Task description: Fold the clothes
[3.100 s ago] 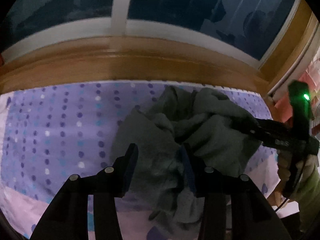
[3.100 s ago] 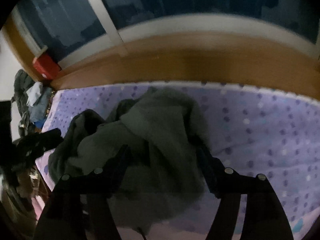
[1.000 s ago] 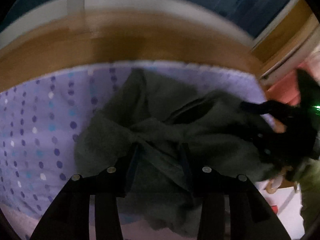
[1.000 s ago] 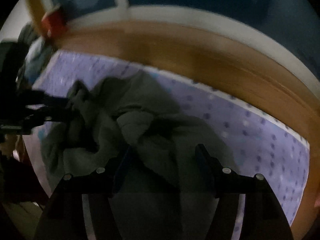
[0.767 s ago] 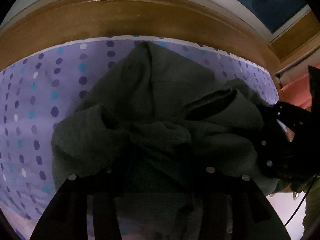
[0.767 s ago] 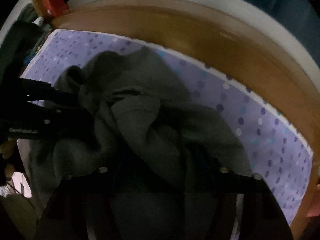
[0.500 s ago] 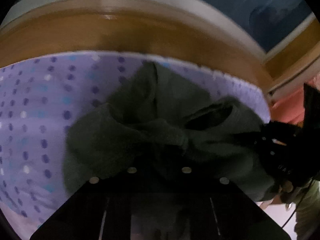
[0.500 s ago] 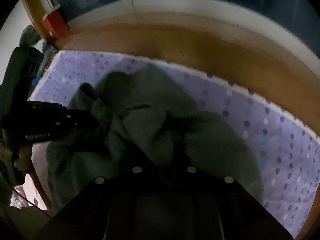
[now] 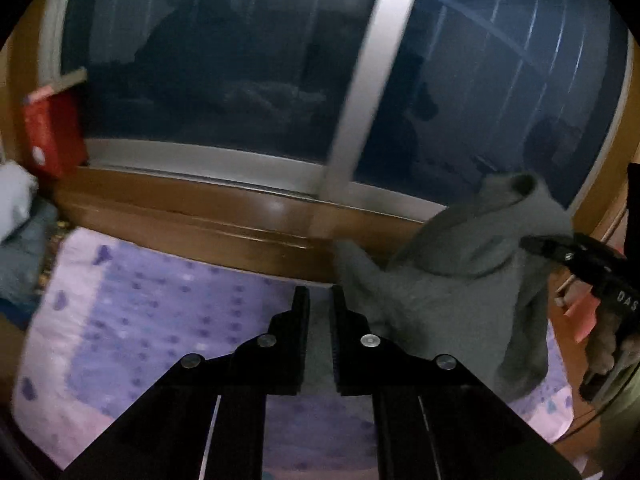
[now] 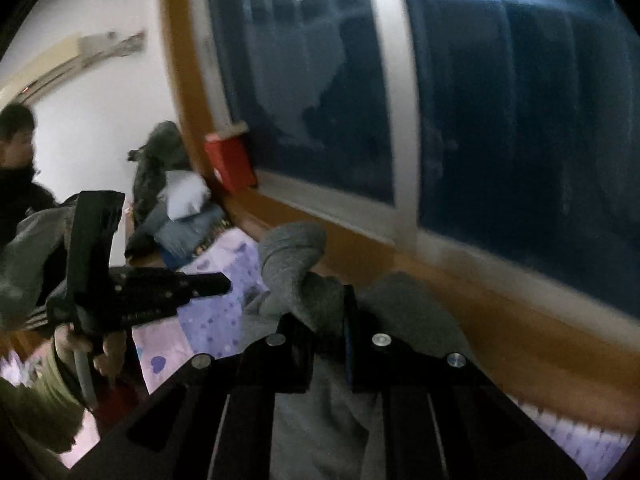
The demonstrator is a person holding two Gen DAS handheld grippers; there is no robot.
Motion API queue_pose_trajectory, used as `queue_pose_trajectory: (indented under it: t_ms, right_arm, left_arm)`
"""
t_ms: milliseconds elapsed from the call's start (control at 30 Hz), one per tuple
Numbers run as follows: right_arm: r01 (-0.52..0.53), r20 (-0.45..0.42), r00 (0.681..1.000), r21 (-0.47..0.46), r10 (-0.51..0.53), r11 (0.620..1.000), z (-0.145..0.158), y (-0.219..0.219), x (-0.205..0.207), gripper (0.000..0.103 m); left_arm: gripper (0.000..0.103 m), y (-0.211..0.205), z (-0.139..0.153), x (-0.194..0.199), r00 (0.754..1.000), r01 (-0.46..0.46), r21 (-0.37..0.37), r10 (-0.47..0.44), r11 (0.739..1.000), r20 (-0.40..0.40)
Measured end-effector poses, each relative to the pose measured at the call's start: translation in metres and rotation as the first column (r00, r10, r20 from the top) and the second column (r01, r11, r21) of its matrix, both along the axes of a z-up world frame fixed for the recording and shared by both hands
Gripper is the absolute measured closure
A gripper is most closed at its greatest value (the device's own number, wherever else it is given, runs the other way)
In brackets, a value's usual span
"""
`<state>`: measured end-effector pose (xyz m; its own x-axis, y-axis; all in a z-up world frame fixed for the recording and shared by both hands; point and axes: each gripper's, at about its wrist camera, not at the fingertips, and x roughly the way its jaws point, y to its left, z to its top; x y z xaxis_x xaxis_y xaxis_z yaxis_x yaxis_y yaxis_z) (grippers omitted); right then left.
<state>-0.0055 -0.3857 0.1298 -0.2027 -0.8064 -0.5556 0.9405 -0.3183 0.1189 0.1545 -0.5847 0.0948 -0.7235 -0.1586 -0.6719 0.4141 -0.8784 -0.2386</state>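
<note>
A grey sweatshirt-like garment (image 9: 460, 280) hangs in the air above the purple dotted bedsheet (image 9: 160, 312), stretched between both grippers. My left gripper (image 9: 320, 292) is shut, with grey cloth showing in the narrow gap between its fingers. At the right edge of that view, my right gripper (image 9: 536, 242) pinches the garment's upper part. In the right wrist view, my right gripper (image 10: 324, 304) is shut on a bunched fold of the garment (image 10: 292, 256), which drapes down over its fingers. My left gripper (image 10: 224, 280) reaches in from the left, held by a hand (image 10: 80, 344).
A wooden sill (image 9: 200, 216) and a dark window (image 9: 220, 80) run behind the bed. A red box (image 9: 52, 132) stands on the sill at the left, next to a pile of clothes (image 10: 180, 216). A person (image 10: 16, 168) stands at the left edge.
Both grippers went from open over the crumpled garment to shut on it, then rose. The garment has come up off the sheet, and both views now tilt up toward the window.
</note>
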Motion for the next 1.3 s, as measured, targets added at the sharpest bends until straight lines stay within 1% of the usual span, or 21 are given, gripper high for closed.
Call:
queue_pose_trajectory:
  t_ms: [67,167,233,300,367,400,433,467,567,600,633,733,800,867,900,967,1100,1133,1233,1267,1300]
  right_arm:
    - [-0.011,-0.006,1.000,0.040,0.012,0.999,-0.013,-0.002,0.007,0.093]
    - [-0.001,0.007,1.000,0.160,0.000,0.987,-0.061,0.006,0.022,0.093]
    - [0.002,0.064,0.998,0.221,-0.016,0.975,-0.096,0.020,0.030,0.093]
    - [0.005,0.128,0.991,0.264,-0.041,0.964,-0.132,0.036,0.039,0.093]
    - [0.034,0.142,0.987,0.297,-0.080,0.954,-0.160,0.053,0.049,0.092]
    - [0.049,0.149,0.984,0.302,-0.098,0.952,-0.168,0.062,0.055,0.090]
    - [0.062,0.158,0.981,0.299,-0.113,0.952,-0.172,0.069,0.059,0.090]
    - [0.075,0.166,0.978,0.297,-0.129,0.952,-0.176,0.077,0.064,0.086]
    - [0.086,0.157,0.977,0.323,-0.144,0.942,-0.171,0.090,0.076,0.067]
    - [0.098,0.145,0.978,0.334,-0.153,0.937,-0.167,0.095,0.078,0.062]
    - [0.112,0.133,0.977,0.342,-0.166,0.933,-0.163,0.099,0.080,0.061]
    - [0.164,0.138,0.967,0.306,-0.214,0.938,-0.142,0.118,0.072,0.061]
    - [0.204,0.158,0.955,0.265,-0.251,0.942,-0.126,0.127,0.058,0.054]
    - [0.231,0.169,0.947,0.238,-0.274,0.943,-0.117,0.126,0.041,0.048]
    - [0.235,0.178,0.944,0.229,-0.278,0.945,-0.114,0.120,0.031,0.046]
    - [0.244,0.197,0.937,0.226,-0.289,0.943,-0.112,0.106,0.008,0.045]
    - [0.251,0.237,0.917,0.286,-0.322,0.925,-0.127,0.070,-0.035,0.045]
    - [0.253,0.246,0.912,0.291,-0.328,0.923,-0.130,0.063,-0.044,0.045]
    - [0.234,0.333,0.883,0.298,-0.330,0.926,-0.141,0.048,-0.076,0.045]
    - [0.205,0.375,0.870,0.314,-0.319,0.927,-0.148,0.041,-0.084,0.045]
    - [0.171,0.388,0.870,0.339,-0.303,0.925,-0.155,0.032,-0.087,0.045]
  left_arm:
    - [0.093,-0.008,-0.009,0.012,1.000,-0.006,0.015,0.005,1.000,0.026]
    - [0.092,-0.007,-0.038,0.020,0.997,0.022,0.091,-0.029,0.996,0.077]
    - [0.084,-0.005,-0.063,0.021,0.992,0.039,0.158,-0.057,0.987,0.110]
    - [0.084,-0.002,-0.083,0.020,0.987,0.048,0.213,-0.079,0.976,0.138]
    - [0.084,0.005,-0.099,0.015,0.981,0.065,0.264,-0.110,0.962,0.159]
    - [0.084,0.010,-0.106,0.012,0.978,0.075,0.287,-0.127,0.955,0.166]
    - [0.084,0.014,-0.110,0.010,0.975,0.088,0.305,-0.146,0.948,0.170]
    - [0.084,0.018,-0.110,0.008,0.972,0.106,0.310,-0.164,0.945,0.169]
    - [0.079,0.030,-0.098,-0.003,0.965,0.163,0.283,-0.213,0.945,0.155]
    - [0.073,0.034,-0.091,-0.006,0.962,0.185,0.260,-0.229,0.948,0.149]
    - [0.069,0.038,-0.084,-0.010,0.959,0.208,0.231,-0.244,0.951,0.144]
    - [0.065,0.046,-0.070,-0.022,0.949,0.251,0.118,-0.268,0.961,0.164]
    - [0.065,0.051,-0.069,-0.028,0.939,0.270,0.050,-0.275,0.961,0.205]
    - [0.065,0.051,-0.073,-0.034,0.925,0.297,0.009,-0.290,0.955,0.246]
    - [0.065,0.049,-0.076,-0.036,0.919,0.307,0.002,-0.297,0.952,0.260]
    - [0.065,0.045,-0.081,-0.039,0.907,0.325,-0.005,-0.310,0.946,0.283]
    - [0.065,0.031,-0.085,-0.042,0.915,0.310,0.017,-0.303,0.951,0.268]
    - [0.065,0.030,-0.089,-0.046,0.912,0.316,0.028,-0.312,0.948,0.266]
    - [0.065,0.028,-0.098,-0.056,0.904,0.335,0.063,-0.340,0.940,0.259]
    - [0.065,0.027,-0.102,-0.059,0.902,0.341,0.075,-0.348,0.937,0.256]
    - [0.065,0.026,-0.105,-0.062,0.899,0.347,0.087,-0.357,0.934,0.254]
